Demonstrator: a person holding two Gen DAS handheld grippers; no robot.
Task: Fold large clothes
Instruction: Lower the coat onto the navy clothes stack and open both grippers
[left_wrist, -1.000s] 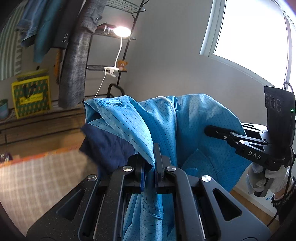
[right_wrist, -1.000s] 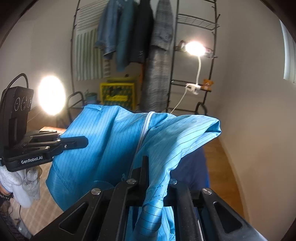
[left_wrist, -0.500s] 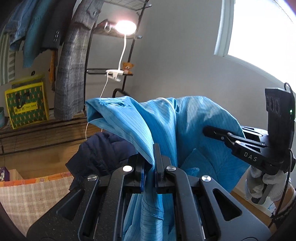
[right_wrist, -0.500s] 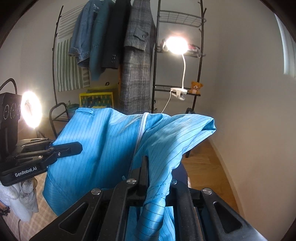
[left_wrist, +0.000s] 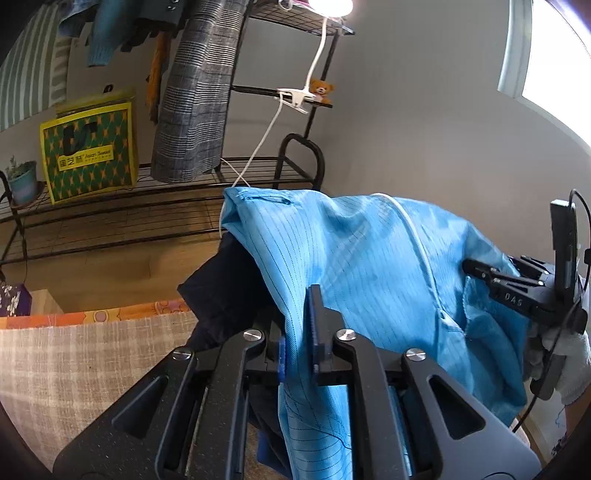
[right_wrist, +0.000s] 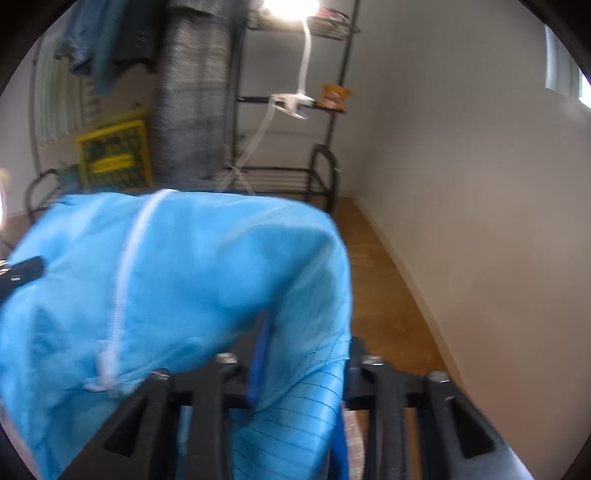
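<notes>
A: We start at our left gripper (left_wrist: 298, 325). Its jaws have just been opening and now stand a narrow way apart, with a fold of the blue garment (left_wrist: 354, 258) between them; the cloth hangs loose there, so we read no pinch.

B: Our right gripper (right_wrist: 306, 354) has been opening too. We see its jaws well apart, the same garment (right_wrist: 192, 266) draped through the gap and over the left finger. That view is blurred, so we cannot tell whether any pad touches the cloth.

A: The garment is bright blue with a fine dark grid and 1 white zipper (left_wrist: 417, 236) down its front. It bulges in a heap between our 2 grippers, over a dark navy cloth (left_wrist: 229, 288).

B: Under that we see a beige checked cloth (left_wrist: 74, 354). Behind stands a black rack (left_wrist: 303, 155) with a grey plaid coat (left_wrist: 195, 96), a clip lamp (left_wrist: 295, 99) and a small teddy bear (left_wrist: 320, 88).
</notes>
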